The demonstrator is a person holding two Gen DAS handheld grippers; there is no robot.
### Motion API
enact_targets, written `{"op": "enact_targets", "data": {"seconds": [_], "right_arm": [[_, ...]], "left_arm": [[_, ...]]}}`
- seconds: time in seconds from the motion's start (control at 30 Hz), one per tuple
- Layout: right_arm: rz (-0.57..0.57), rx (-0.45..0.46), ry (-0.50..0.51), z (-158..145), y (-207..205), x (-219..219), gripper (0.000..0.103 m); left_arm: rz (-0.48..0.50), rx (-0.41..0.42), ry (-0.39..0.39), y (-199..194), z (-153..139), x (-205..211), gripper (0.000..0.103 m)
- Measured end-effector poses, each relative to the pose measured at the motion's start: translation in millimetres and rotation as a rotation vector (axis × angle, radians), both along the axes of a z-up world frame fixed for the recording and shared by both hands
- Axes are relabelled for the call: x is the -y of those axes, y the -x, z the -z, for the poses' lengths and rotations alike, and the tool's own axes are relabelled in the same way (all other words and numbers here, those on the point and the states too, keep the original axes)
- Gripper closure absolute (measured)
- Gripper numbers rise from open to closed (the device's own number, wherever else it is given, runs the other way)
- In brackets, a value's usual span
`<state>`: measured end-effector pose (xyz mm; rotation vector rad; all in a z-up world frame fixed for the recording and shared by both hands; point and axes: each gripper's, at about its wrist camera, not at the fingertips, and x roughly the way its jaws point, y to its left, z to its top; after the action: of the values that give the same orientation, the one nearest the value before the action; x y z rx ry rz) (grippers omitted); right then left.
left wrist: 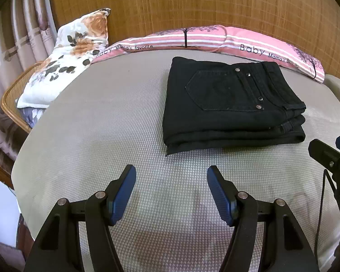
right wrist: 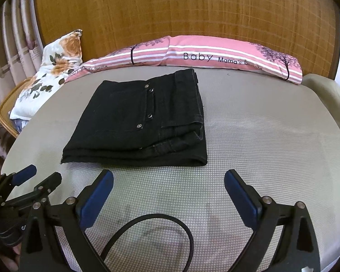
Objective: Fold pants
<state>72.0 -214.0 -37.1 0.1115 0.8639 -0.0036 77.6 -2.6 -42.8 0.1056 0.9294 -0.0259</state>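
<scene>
Grey woven bed mattress (left wrist: 115, 122) carries the black denim pants (left wrist: 226, 104), folded into a thick, soft, rather heavy stack. We keep left tongs (left wrist: 171, 195) and right tongs (right wrist: 168, 200) apart and empty; we judge the layered near edge the best hold.

The right gripper (left wrist: 333, 156) is cut off by the left wrist view's right edge; the floral pillow's (left wrist: 63, 61) lower end is hidden behind the mattress (left wrist: 102, 124).

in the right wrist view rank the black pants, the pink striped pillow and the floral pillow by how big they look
1. Black pants, nearest and filling the most picture.
2. Pink striped pillow, long but thin; being farther back may shrink it.
3. Floral pillow, smallest, at the distorted left edge.
</scene>
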Motion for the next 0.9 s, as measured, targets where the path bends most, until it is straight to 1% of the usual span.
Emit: {"op": "enact_targets", "data": {"seconds": [0.9], "right_arm": [[0.003,-0.016,-0.007,3.0,-0.5,0.4,0.006]], "left_arm": [[0.003,-0.014,0.006,2.4,1.9,3.5,0.037]]}}
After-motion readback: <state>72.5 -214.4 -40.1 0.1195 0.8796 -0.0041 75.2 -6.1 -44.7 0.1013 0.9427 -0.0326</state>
